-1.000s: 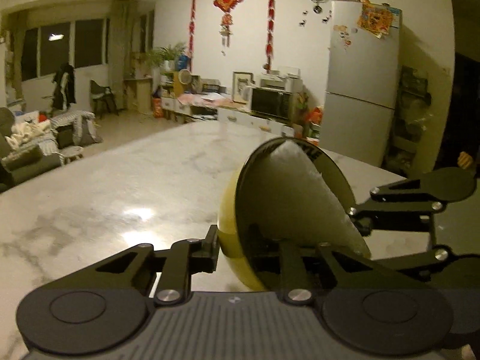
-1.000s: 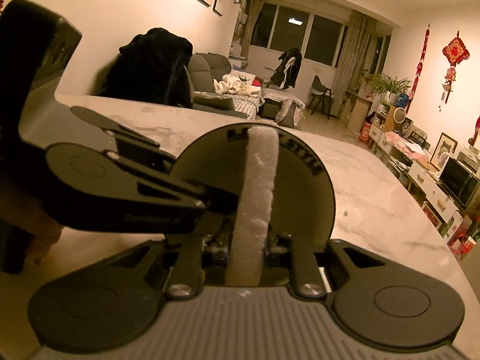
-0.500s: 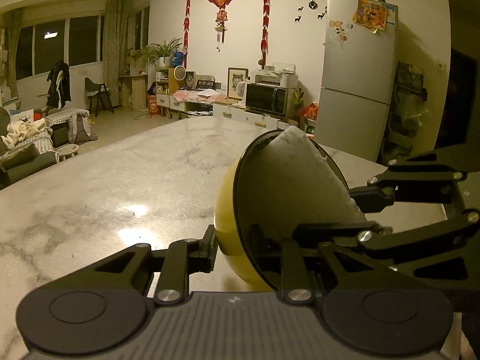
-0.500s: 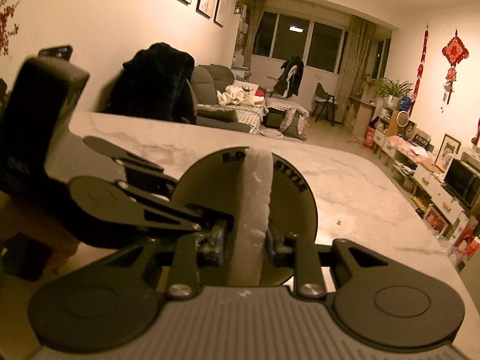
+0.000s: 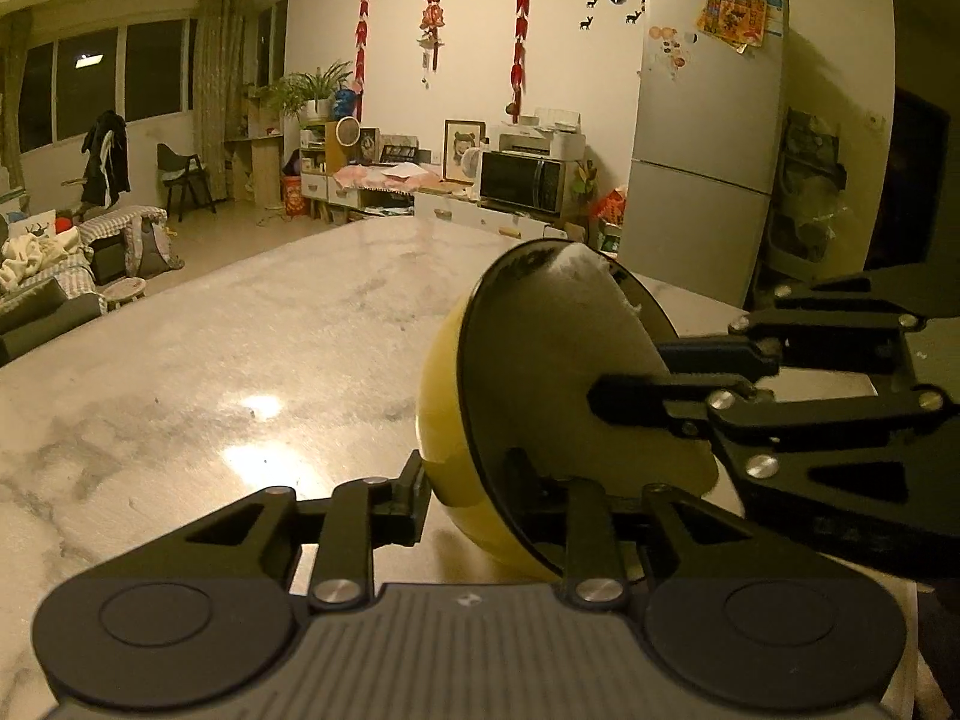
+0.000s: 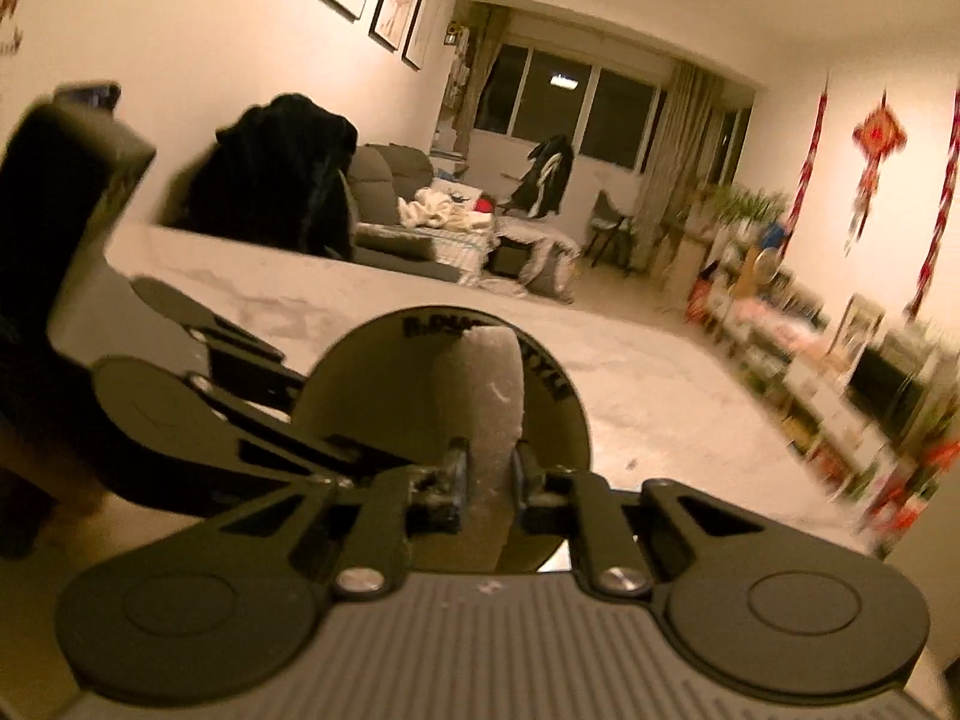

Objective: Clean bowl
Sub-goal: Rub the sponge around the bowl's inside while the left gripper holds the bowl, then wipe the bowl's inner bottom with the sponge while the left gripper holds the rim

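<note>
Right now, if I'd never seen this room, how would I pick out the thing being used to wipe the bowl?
Find the big pale marble table; above it the left gripper holds a round yellow bowl with a dark inside tipped on its side. Pressed into the bowl's hollow is a white, rough-edged sponge pad, pinched by the right gripper. It is the only pale, soft-looking thing among black tools.

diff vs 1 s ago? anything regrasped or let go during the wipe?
No regrasp. The right hand-held gripper has pushed further into the left wrist view, carrying the white sponge across the dark inside of the bowl; its own camera is now tilted and blurred. Unchanged: the left hand-held gripper clamps the bowl's rim, bowl on edge above the marble table, right shut on the sponge.
</note>
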The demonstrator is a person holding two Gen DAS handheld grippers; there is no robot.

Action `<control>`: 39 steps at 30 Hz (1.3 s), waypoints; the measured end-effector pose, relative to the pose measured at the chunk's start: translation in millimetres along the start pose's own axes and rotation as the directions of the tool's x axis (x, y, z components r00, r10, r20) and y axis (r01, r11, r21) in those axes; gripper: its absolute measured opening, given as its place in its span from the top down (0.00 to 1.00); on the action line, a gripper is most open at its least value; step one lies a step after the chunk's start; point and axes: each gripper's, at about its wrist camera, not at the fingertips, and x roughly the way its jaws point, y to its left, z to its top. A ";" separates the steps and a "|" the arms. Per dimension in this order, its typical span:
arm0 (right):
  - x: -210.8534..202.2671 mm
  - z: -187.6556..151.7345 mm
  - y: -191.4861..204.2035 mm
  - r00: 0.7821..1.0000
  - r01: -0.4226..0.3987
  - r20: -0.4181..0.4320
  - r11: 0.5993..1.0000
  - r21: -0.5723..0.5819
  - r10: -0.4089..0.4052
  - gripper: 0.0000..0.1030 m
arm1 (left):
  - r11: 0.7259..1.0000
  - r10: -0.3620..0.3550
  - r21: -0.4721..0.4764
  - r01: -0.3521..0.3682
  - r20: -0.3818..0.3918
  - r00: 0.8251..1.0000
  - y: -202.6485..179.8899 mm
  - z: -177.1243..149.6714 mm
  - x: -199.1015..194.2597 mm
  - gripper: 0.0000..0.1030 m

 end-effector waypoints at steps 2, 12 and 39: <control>1.5 -1.2 1.7 1.000 0.011 -0.001 1.000 -0.012 -0.011 0.86 | 1.000 0.000 0.002 0.000 -0.007 1.000 -0.5 -0.4 0.5 0.72; 8.9 -7.0 10.4 0.998 0.062 -0.004 0.996 -0.070 -0.063 0.86 | 1.000 -0.006 0.004 0.006 -0.015 1.000 0.2 1.0 0.7 0.72; 19.2 -13.6 25.5 0.995 0.089 -0.023 0.989 -0.121 -0.093 0.81 | 0.999 0.014 -0.045 -0.013 0.020 1.000 3.0 4.6 -1.5 0.76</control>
